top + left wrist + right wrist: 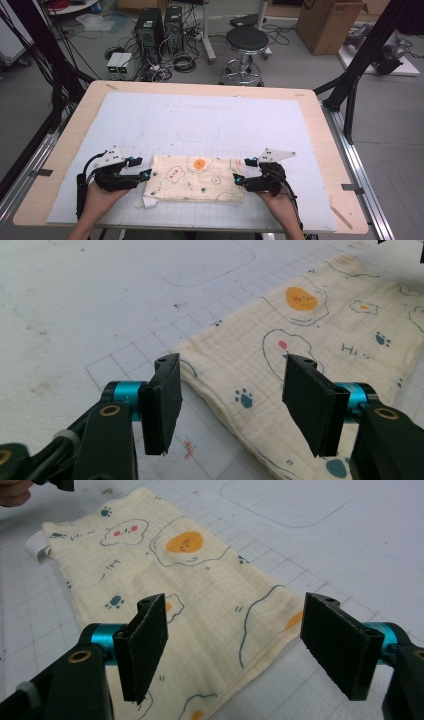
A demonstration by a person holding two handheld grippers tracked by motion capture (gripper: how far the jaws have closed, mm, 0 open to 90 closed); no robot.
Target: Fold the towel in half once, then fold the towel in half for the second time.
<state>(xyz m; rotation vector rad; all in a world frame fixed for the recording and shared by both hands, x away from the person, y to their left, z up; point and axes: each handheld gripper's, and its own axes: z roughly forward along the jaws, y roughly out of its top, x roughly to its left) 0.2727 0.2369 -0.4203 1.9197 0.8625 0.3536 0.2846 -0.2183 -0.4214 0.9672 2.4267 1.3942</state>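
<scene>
A folded cream cloth point(196, 178) printed with egg and paw shapes lies flat near the table's front edge, also seen as the cloth point(320, 345) and the cloth point(170, 585). My left gripper point(141, 168) sits at the cloth's left end, open; in the left gripper view my gripper point(235, 405) straddles the cloth's edge with nothing pinched. My right gripper point(243, 170) is at the cloth's right end, open, and my gripper point(240, 647) hovers over that end with its jaws wide apart. A small white tag point(37, 547) sticks out at the far end.
The cloth rests on a white gridded mat point(210, 125) covering a wooden table point(85, 107). Behind the table stand a black stool point(245, 47), computer towers point(157, 27), cables and a cardboard box point(327, 22).
</scene>
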